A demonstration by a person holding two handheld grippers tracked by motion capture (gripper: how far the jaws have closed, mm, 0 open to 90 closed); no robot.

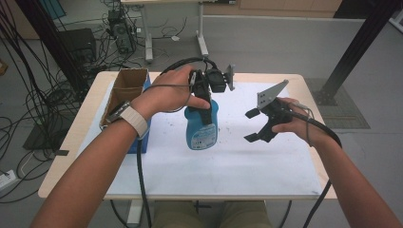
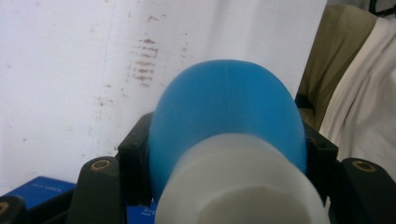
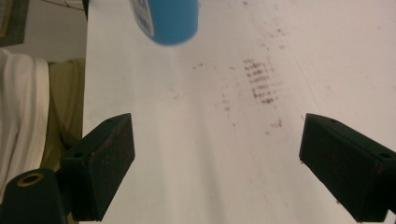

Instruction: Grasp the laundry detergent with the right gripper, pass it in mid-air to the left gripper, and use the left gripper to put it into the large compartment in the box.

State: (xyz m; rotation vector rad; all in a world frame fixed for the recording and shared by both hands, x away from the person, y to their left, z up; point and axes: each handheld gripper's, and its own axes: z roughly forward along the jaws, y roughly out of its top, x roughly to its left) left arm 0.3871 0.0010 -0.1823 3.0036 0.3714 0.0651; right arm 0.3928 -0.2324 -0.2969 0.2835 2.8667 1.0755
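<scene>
Gripping just below the white cap, the left tool (image 1: 205,102) is clamped on the blue plastic bottle with a printed label (image 1: 202,128), holding it above the white sheet on the table (image 1: 247,161), base hanging free. The left gripper view shows both jaws pressed on the bottle's blue shoulder (image 2: 229,107). The right tool (image 1: 254,126) stands just beside the bottle, jaws wide apart with nothing between them.

Judgement: the smooth, rounded plastic looks slippery and somewhat yielding; contents unknown, so weight uncertain. The narrow shoulder under the cap is the soundest hold; the labelled body suits a second grip. A brown cardboard box (image 1: 127,88) stands left of the bottle.
</scene>
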